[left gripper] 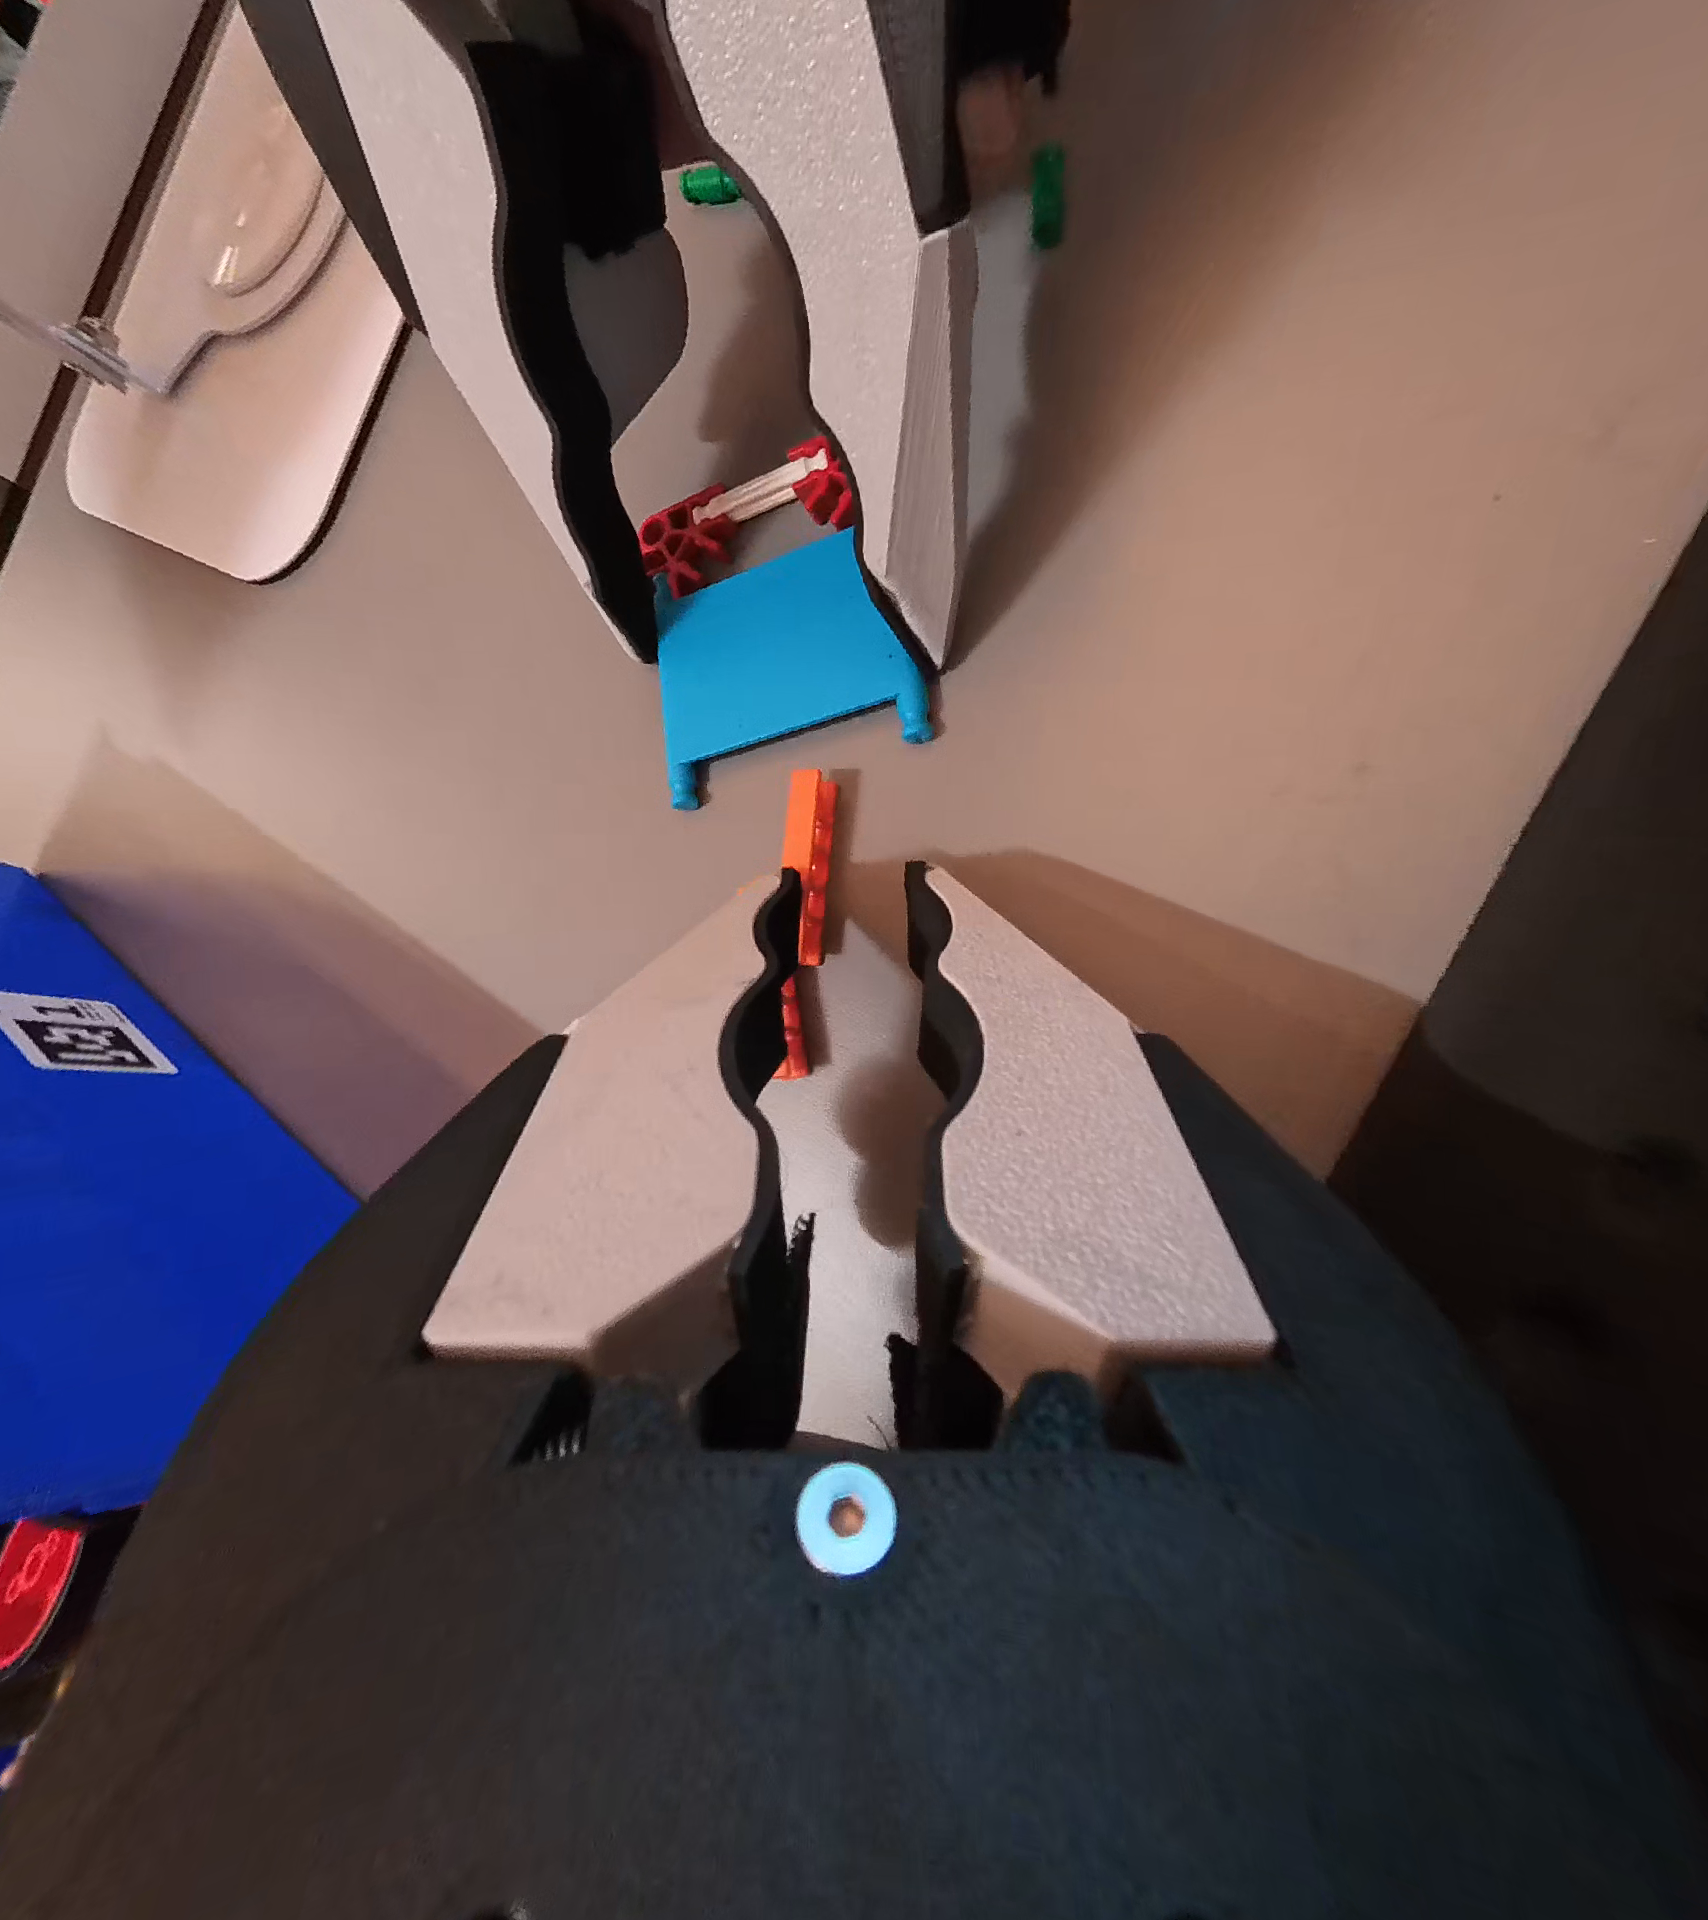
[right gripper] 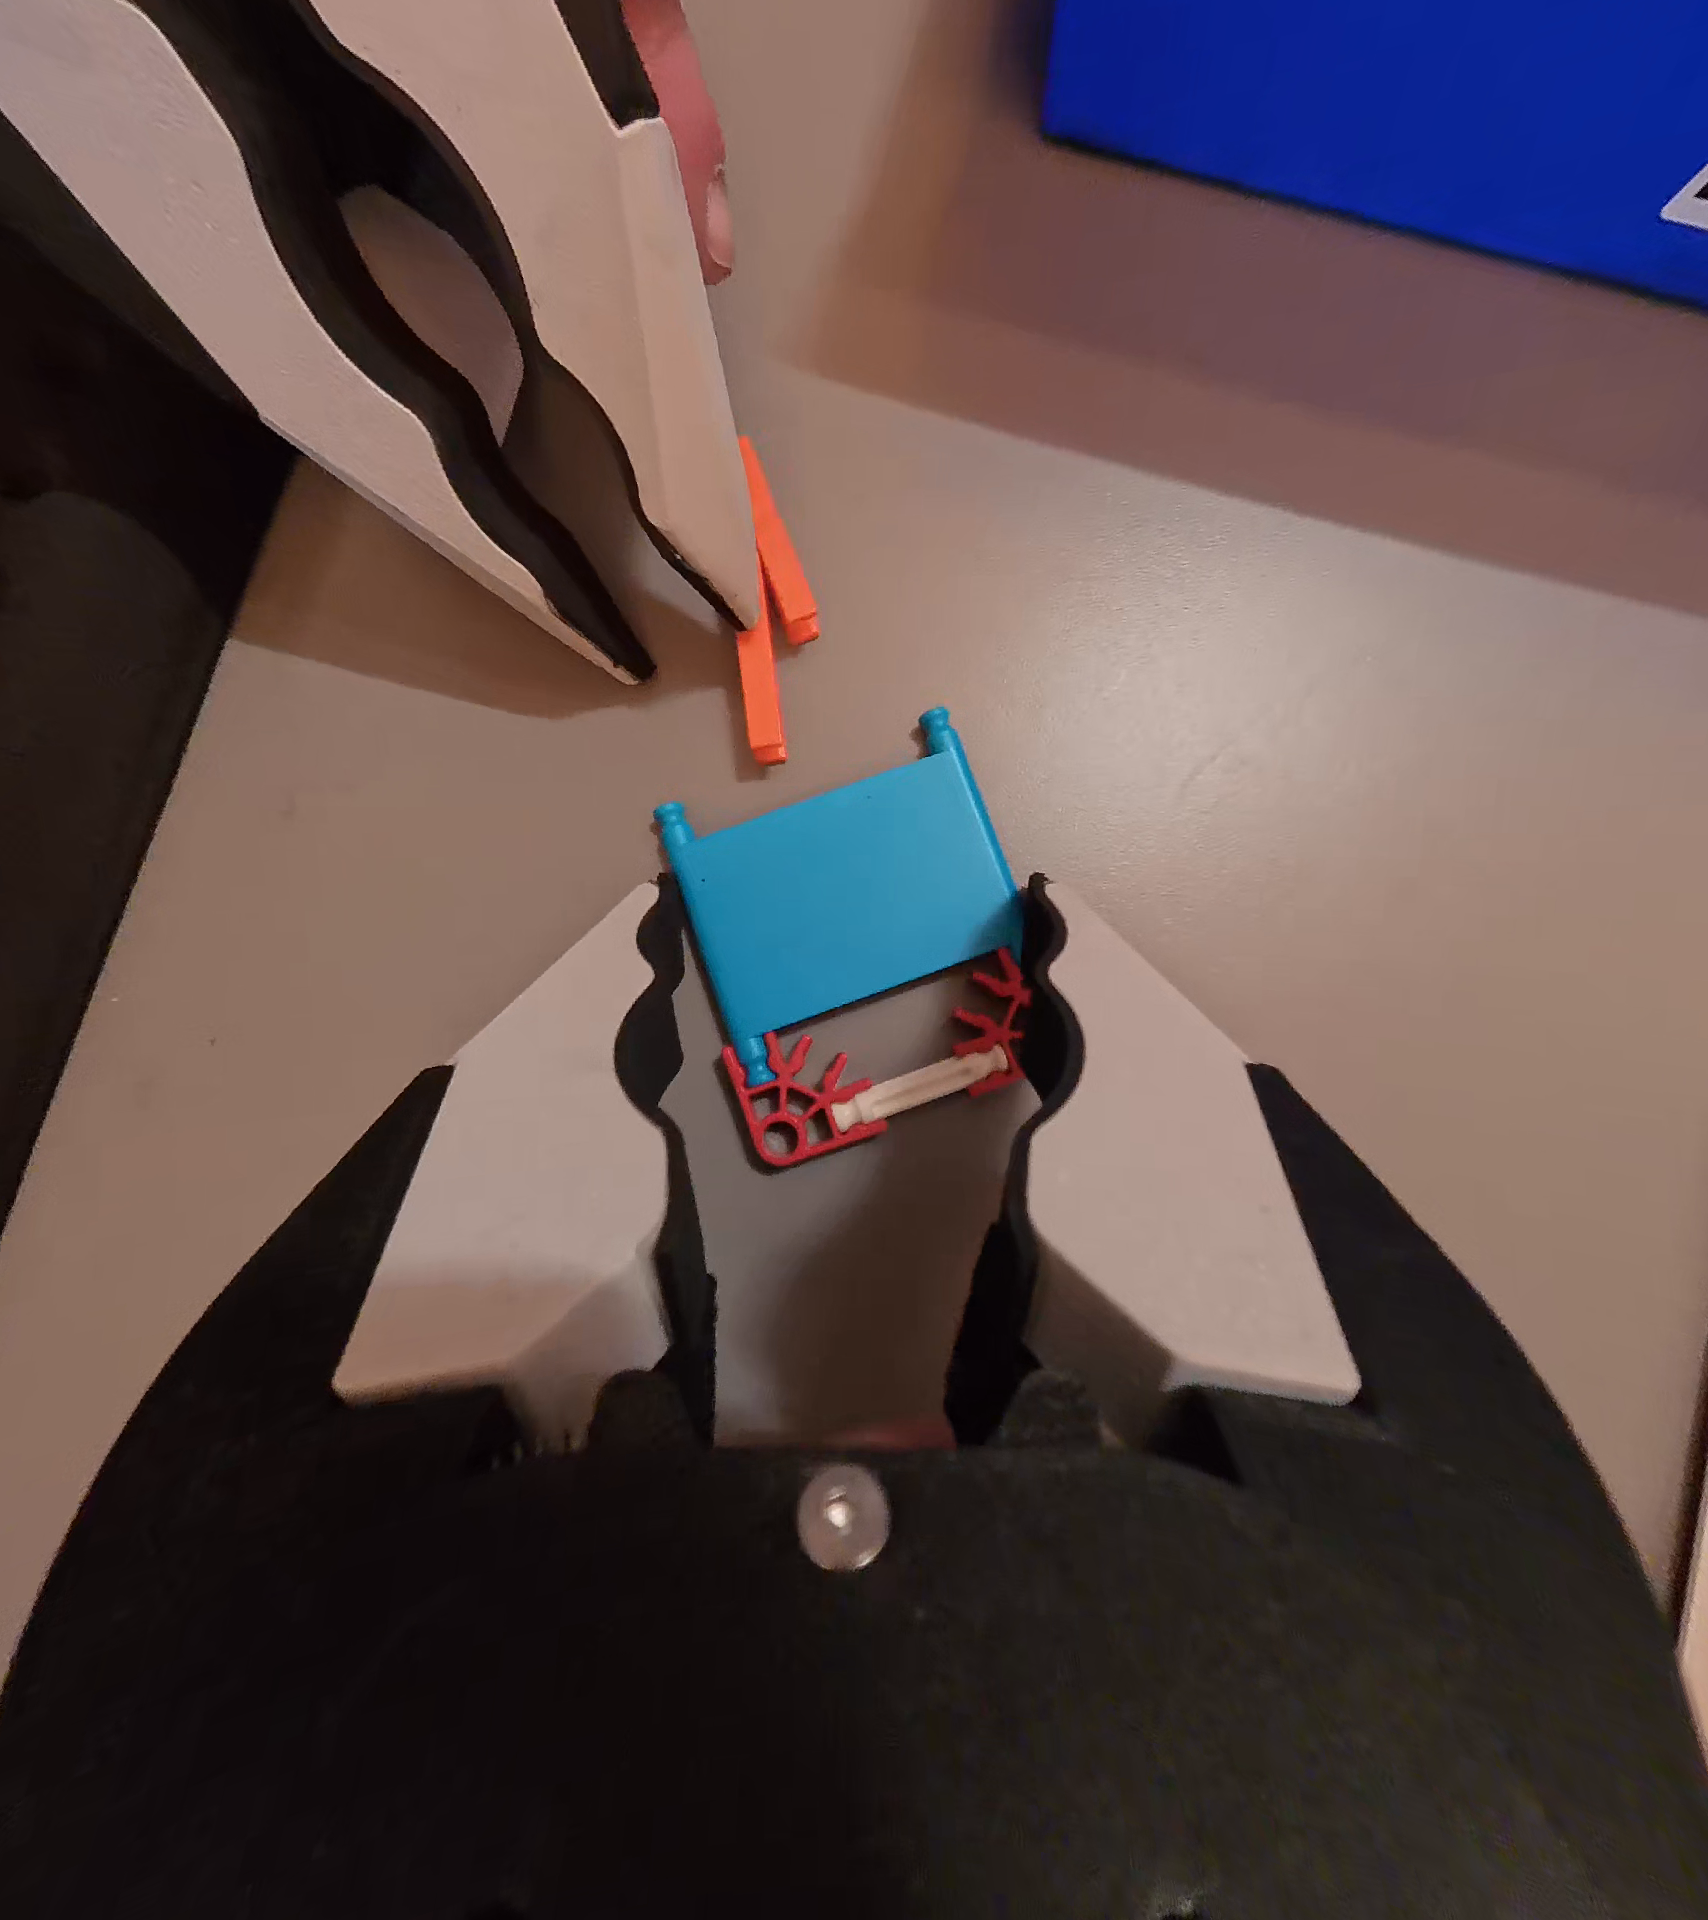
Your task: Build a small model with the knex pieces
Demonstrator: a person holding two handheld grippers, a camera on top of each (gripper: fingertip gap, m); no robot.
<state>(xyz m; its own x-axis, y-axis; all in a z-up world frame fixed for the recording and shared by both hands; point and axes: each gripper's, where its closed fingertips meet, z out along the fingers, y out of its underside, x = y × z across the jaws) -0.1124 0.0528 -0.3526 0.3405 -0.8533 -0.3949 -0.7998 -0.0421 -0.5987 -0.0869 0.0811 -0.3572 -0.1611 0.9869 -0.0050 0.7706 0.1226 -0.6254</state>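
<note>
The right claw (right gripper: 845, 883) is closed on a small toy assembly: a light blue panel (right gripper: 845, 904) whose two side edges sit against the black inner faces of the fingertips, with two red connectors (right gripper: 788, 1117) at its near corners joined by a short white rod (right gripper: 917, 1093). The panel lies flat or nearly flat over the beige worktop (right gripper: 1245, 727) — whether it touches the surface I cannot tell. Its two pegged ends at the far edge point toward the left claw (left gripper: 845, 873), which faces the right one from just beyond. The left claw's jaws stand apart with a clear gap between them; two orange rods (left gripper: 810, 862) lie side by side on the worktop, hard against the inner face of one fingertip and clear of the other, so the claw is open and grips nothing. The orange rods' far ends lie just short of the blue panel, apart from it. A bright blue box (left gripper: 81, 1195) with a black-and-white marker sticker sits on the worktop to one side, and a pale flat board (left gripper: 226, 343) with rounded corners lies farther off — two small green pieces (left gripper: 1045, 192) rest behind the right claw in the left wrist view.
</note>
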